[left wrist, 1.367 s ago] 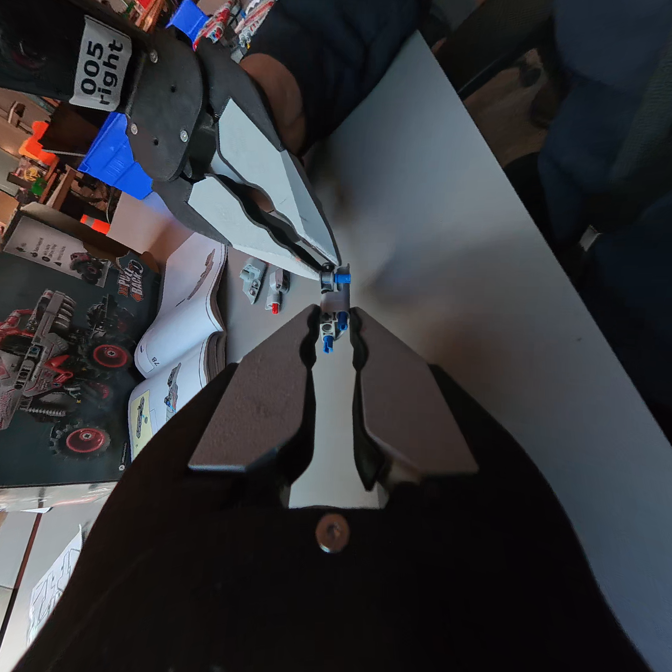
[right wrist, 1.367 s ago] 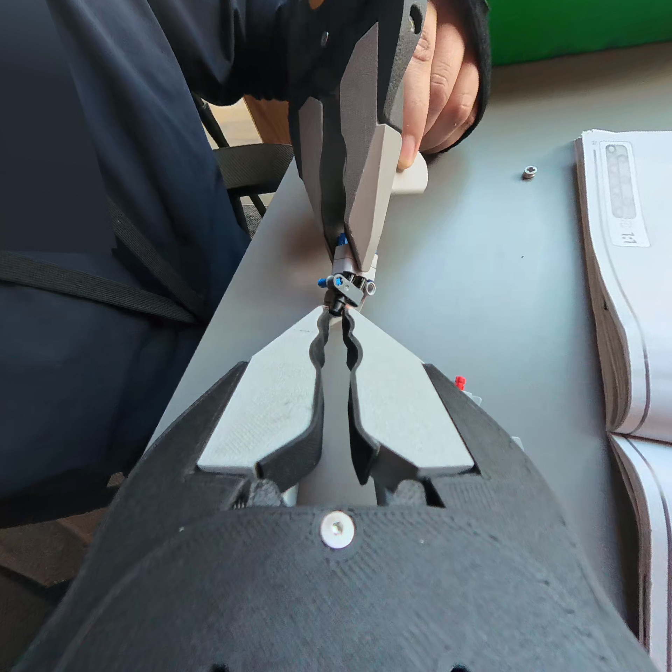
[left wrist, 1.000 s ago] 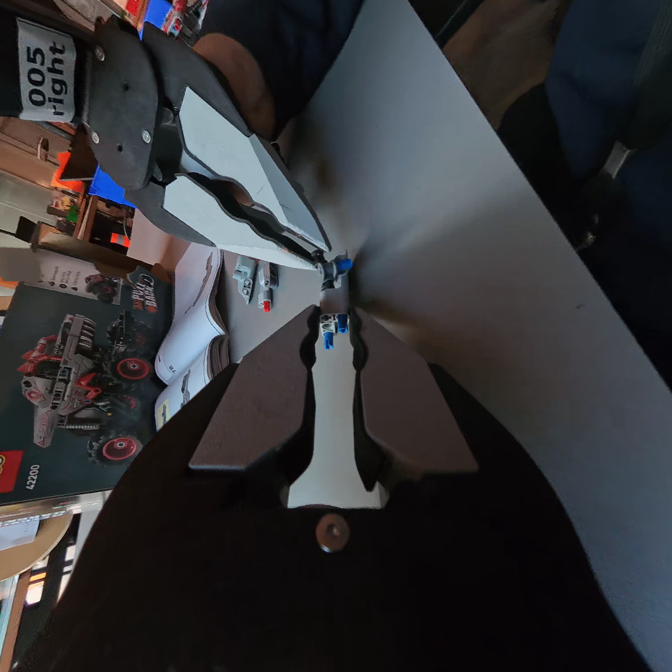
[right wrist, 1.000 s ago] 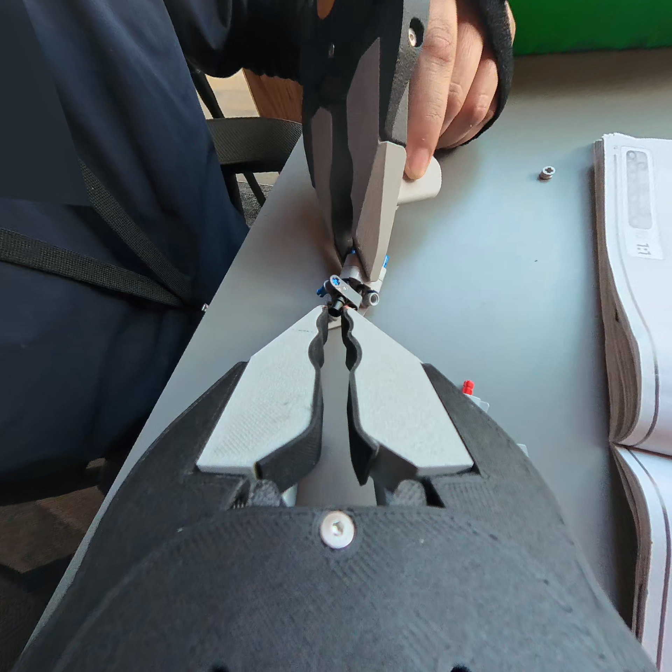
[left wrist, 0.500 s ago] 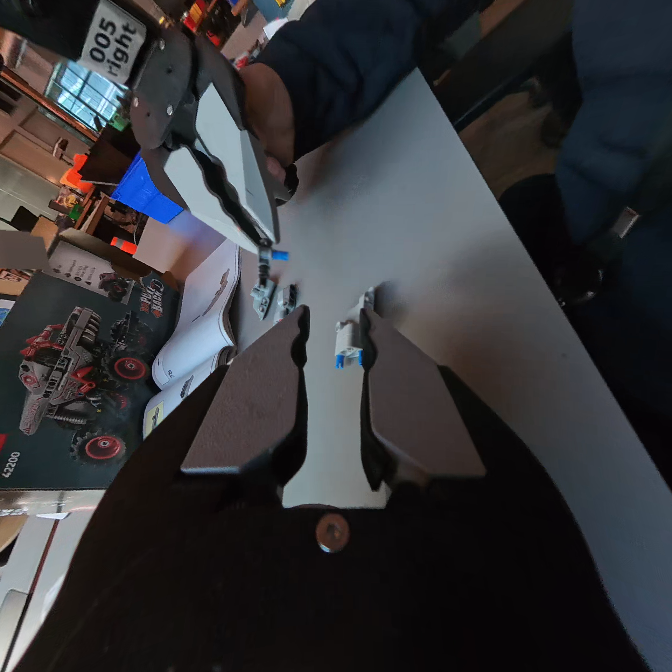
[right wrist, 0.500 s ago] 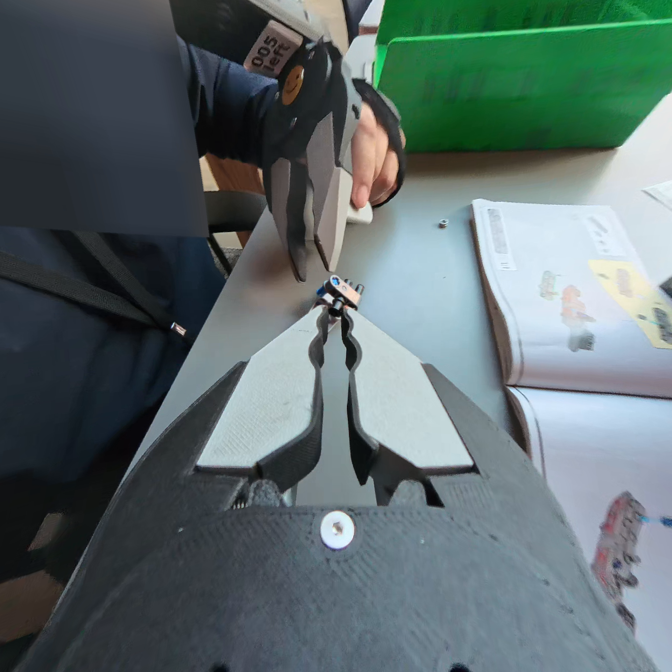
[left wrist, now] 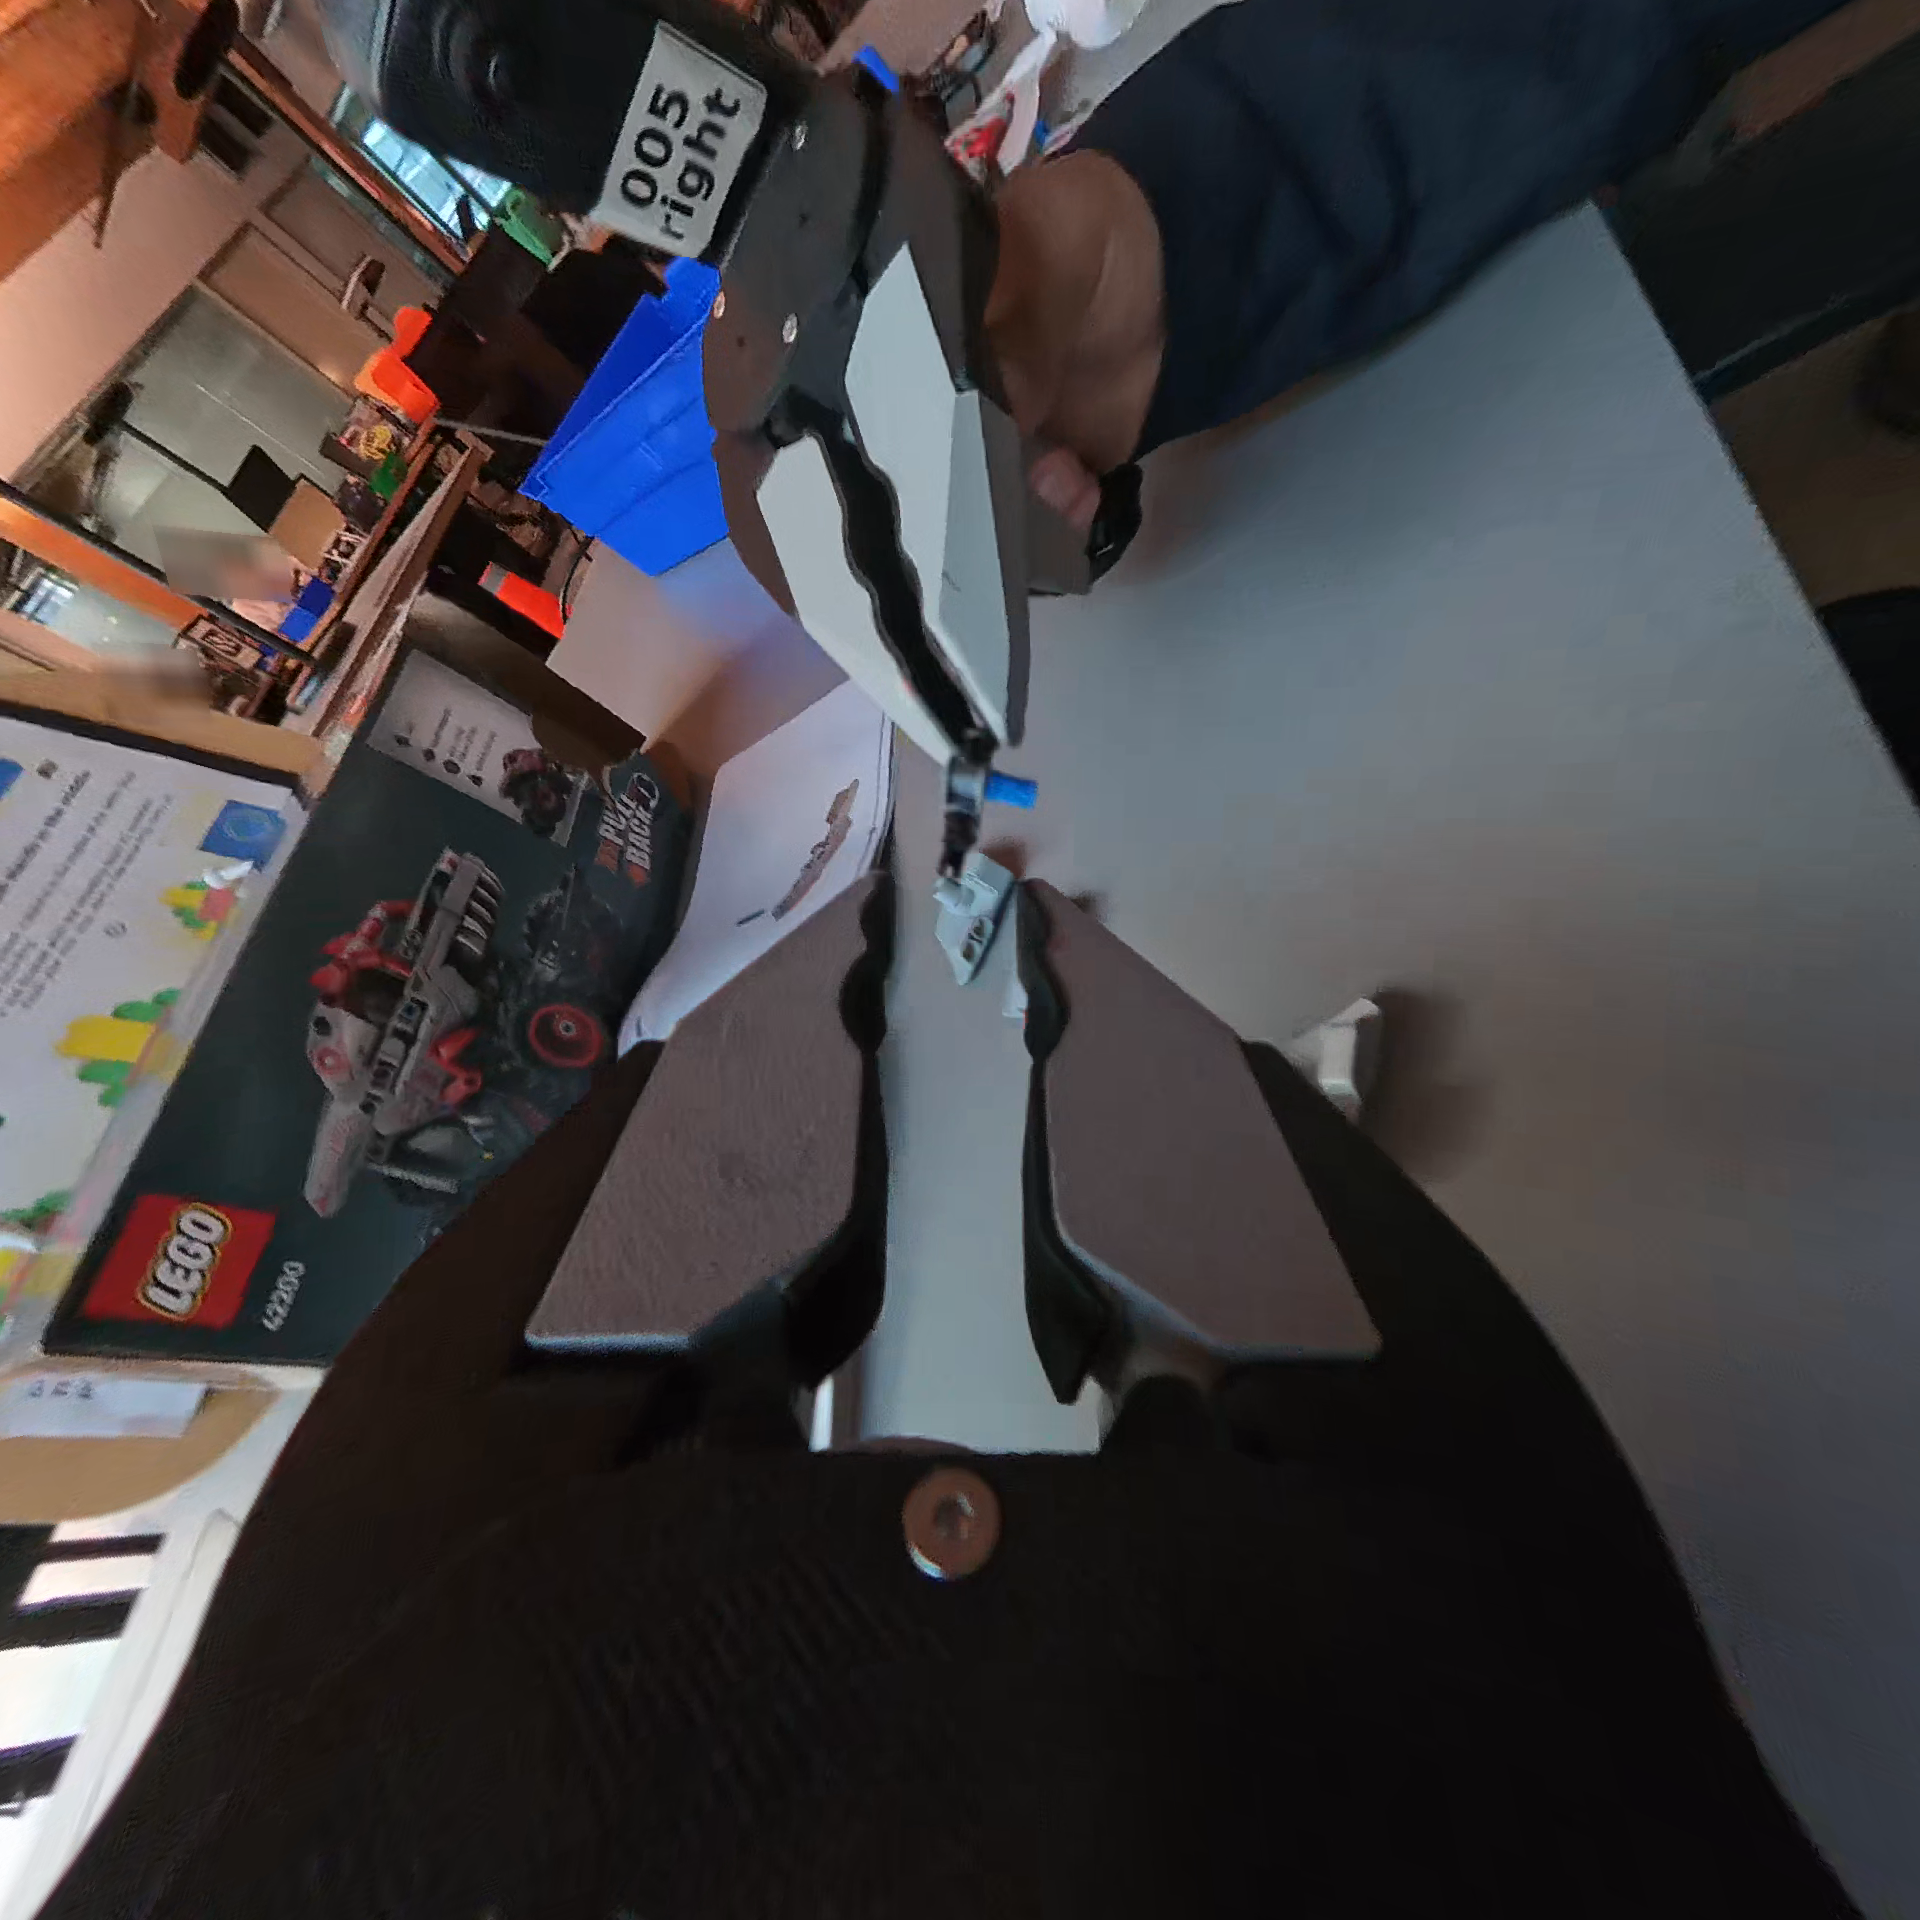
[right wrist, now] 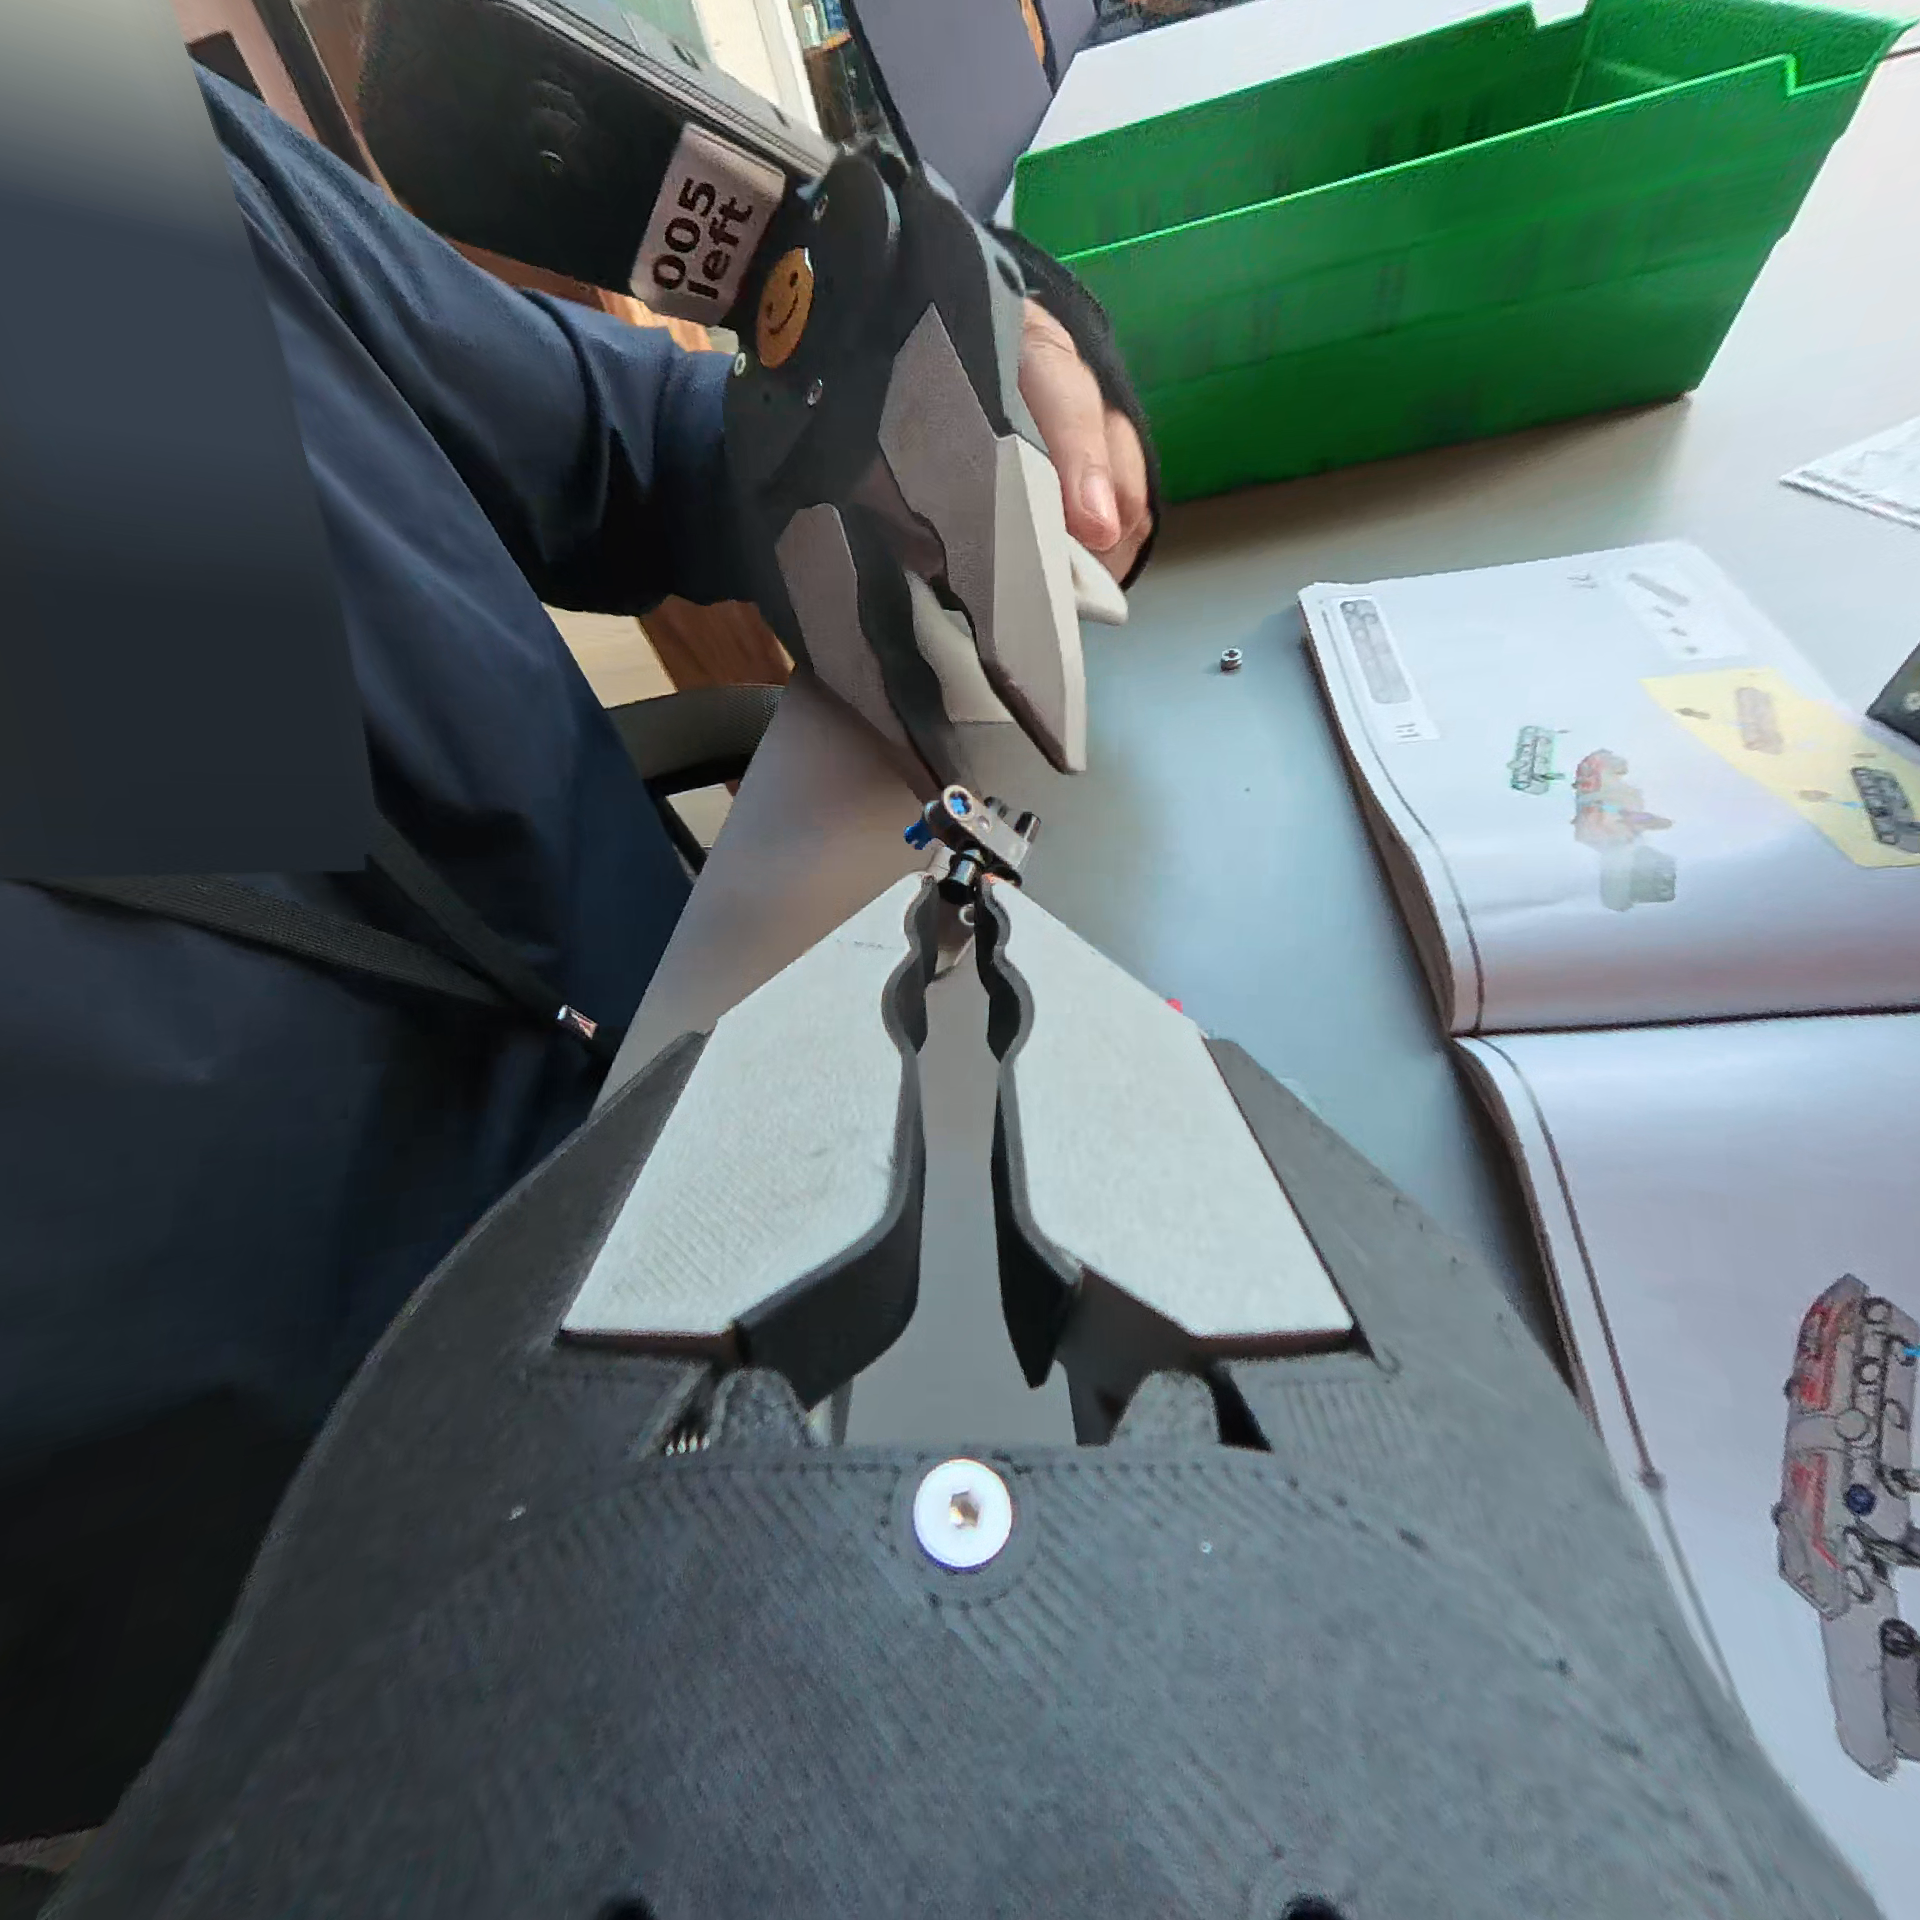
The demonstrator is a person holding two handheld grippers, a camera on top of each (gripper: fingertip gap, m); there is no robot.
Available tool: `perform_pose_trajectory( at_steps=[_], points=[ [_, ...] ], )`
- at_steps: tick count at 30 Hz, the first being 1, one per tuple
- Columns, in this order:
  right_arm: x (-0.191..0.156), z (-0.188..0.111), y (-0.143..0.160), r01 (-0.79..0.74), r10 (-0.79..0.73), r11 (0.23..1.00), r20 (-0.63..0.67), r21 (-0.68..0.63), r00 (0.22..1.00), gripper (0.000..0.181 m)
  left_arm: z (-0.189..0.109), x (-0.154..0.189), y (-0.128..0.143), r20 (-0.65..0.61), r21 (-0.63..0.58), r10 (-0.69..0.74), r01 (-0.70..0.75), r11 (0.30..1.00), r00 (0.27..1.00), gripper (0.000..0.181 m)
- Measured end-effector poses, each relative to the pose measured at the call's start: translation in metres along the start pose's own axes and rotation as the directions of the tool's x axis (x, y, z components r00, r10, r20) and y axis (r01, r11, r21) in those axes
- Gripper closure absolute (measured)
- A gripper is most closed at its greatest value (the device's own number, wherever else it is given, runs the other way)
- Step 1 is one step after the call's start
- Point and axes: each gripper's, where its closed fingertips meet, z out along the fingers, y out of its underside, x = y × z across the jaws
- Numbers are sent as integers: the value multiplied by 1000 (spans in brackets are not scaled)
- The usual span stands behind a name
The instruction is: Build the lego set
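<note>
Right wrist view: the right gripper (right wrist: pixel 951 902) pinches a small grey assembly (right wrist: pixel 971 831) with blue pins at its tips, above the table (right wrist: pixel 1195 883) edge.
The assembly looks light, stiff and slick, likely to twist in a pinch; best held across its flat beam. The left gripper (left wrist: pixel 951 899) is open and empty. Only the left wrist view shows a loose grey piece (left wrist: pixel 971 920) on the table and the box (left wrist: pixel 343 1049); only the right shows the green bin (right wrist: pixel 1455 239).

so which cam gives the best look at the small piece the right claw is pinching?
Right wrist view: the small grey piece with blue pin sits close at the right claw tips, unobstructed. Left wrist view shows it farther off, slightly blurred, hanging from that claw.
</note>
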Motion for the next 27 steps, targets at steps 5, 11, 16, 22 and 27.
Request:
perform_pose_trajectory(
  at_steps=[5, 11, 16, 22, 27],
  points=[
    [0, 1, -3, -54, 53, 998, 38, 21, 998, 178, 15, 0, -8, -72, 14, -3, 4, 1000, 997, 170],
    [4, -1, -1, -78, 78, 997, 22, 9, 997, 178, 16, 1, -4, -64, 9, 29, -29, 1000, 998, 176],
    [43, -33, 13, -66, 47, 995, -247, -69, 968, 168, 14, 0, 25, -57, -46, 39, -42, 998, 998, 176],
    [51, -28, 39, -50, -30, 970, -324, -236, 945, 164, 10, 1, 44, -44, -75, 87, -90, 993, 995, 176],
    [48, -13, 51, 2, -111, 946, -316, -325, 942, 165, 8, 5, 49, -65, -72, 69, -73, 995, 996, 176]
  ],
)
